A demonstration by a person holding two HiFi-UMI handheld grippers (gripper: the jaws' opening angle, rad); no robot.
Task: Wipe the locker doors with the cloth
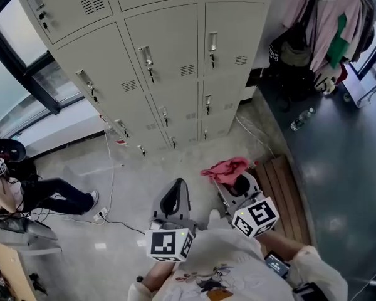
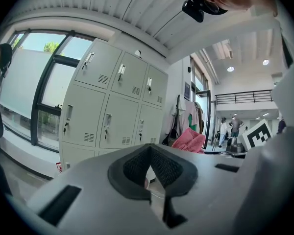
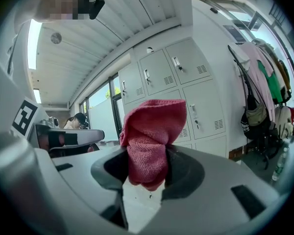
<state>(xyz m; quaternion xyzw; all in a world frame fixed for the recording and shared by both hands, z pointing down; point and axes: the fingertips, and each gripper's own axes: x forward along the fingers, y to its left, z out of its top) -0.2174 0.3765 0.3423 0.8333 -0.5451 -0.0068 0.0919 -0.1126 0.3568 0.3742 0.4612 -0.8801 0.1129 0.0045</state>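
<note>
A bank of pale grey locker doors (image 1: 169, 49) with handles and vents stands ahead of me, some way off; it also shows in the left gripper view (image 2: 112, 106) and the right gripper view (image 3: 186, 92). A pink cloth (image 3: 149, 141) is pinched in my right gripper (image 3: 147, 168), bunched and sticking up past the jaws. In the head view the cloth (image 1: 225, 168) hangs off the front of the right gripper (image 1: 238, 182), low and clear of the lockers. Beside it on the left, my left gripper (image 1: 171, 199) is shut with nothing held (image 2: 149, 173).
A person sits on the floor at the left (image 1: 50, 196), near a large window (image 1: 19, 55). Coats and bags hang on a rack at the right (image 1: 326, 30), with a water bottle (image 1: 302, 119) on the dark floor. A slatted wooden bench (image 1: 285, 193) lies by my right side.
</note>
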